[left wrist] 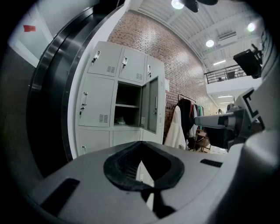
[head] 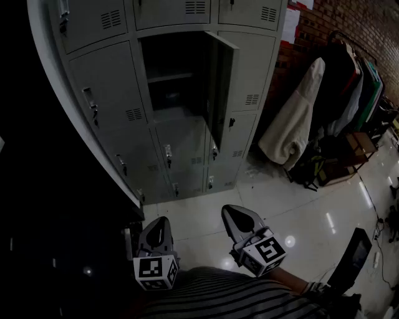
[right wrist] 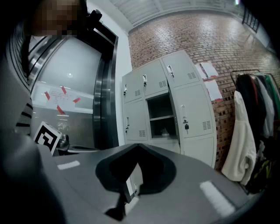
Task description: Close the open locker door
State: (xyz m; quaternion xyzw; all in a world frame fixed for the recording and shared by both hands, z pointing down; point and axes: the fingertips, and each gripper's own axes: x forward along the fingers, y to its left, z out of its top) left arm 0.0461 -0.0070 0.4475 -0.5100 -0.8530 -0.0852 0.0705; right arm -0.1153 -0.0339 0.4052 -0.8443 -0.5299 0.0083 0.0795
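The left tongs are closed, jaws together with nothing between them. The right tongs are likewise closed and empty. Both are held low in front of the person's striped garment, side by side above the glossy pale floor, their tips pointing toward the grey locker bank and well apart from it.

The open locker door belongs to the middle column. It is hinged on its right side and swung out from the dark open compartment, which has a shelf across it. The neighbouring doors are shut.

Right of the lockers, against a brick wall, a clothes rail carries hanging garments, among them a pale coat.
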